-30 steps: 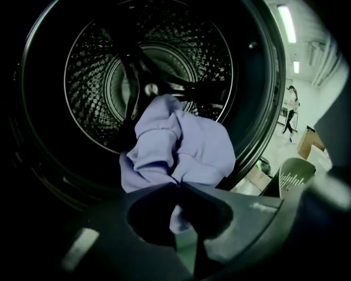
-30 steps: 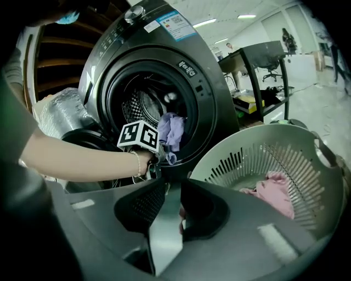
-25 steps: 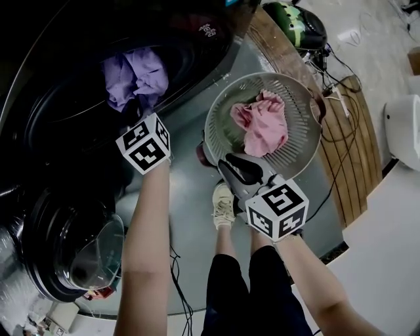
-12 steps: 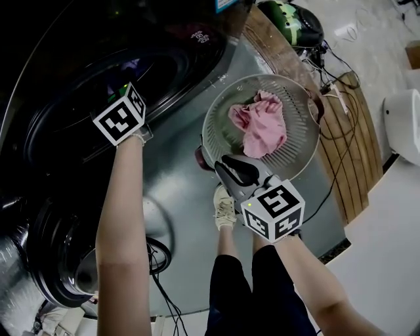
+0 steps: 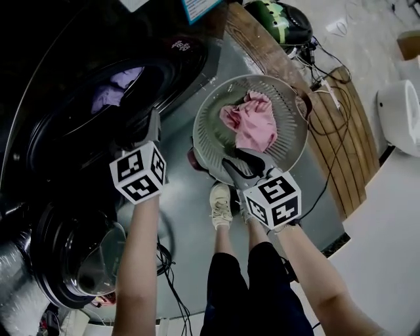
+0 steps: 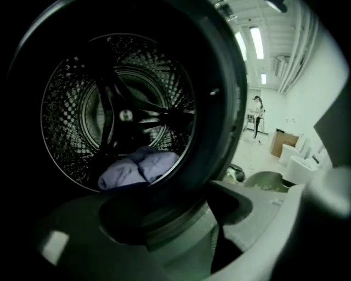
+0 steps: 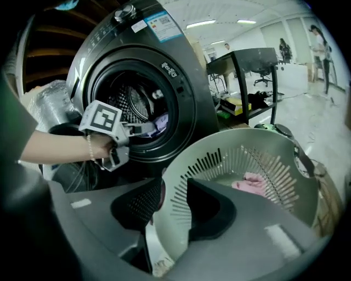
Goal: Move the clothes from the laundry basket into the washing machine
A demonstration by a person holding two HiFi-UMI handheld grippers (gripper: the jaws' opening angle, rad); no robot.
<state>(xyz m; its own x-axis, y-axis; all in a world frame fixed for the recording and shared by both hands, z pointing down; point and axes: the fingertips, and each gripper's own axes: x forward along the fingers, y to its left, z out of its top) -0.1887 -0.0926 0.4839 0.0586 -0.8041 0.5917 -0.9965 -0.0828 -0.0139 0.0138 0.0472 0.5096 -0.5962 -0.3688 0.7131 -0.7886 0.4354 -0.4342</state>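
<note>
A dark front-loading washing machine [image 5: 59, 72] fills the left of the head view, and a lavender garment [image 6: 137, 166] lies at the bottom of its drum [image 6: 82, 99]. My left gripper [image 5: 153, 119] hangs just outside the drum mouth, pointing in, jaws together and holding nothing. The round grey laundry basket [image 5: 296, 141] stands to the machine's right with a pink garment [image 5: 248, 122] inside. My right gripper [image 5: 240, 162] is shut on the basket's near rim [image 7: 171, 189], one pad inside the wall and one outside. The pink garment [image 7: 254, 183] shows through the slats.
The machine's round door [image 5: 82, 256] hangs open at the lower left. The person's shoe [image 5: 221, 205] stands on the grey floor beside the basket. A wooden board [image 5: 344, 131], cables [image 5: 321, 82], a green helmet-like object [image 5: 279, 18] and a white fixture [image 5: 399, 118] lie to the right.
My left gripper carried the lavender garment into the drum, let it go and drew back out toward the door. The right gripper stayed on the basket rim.
</note>
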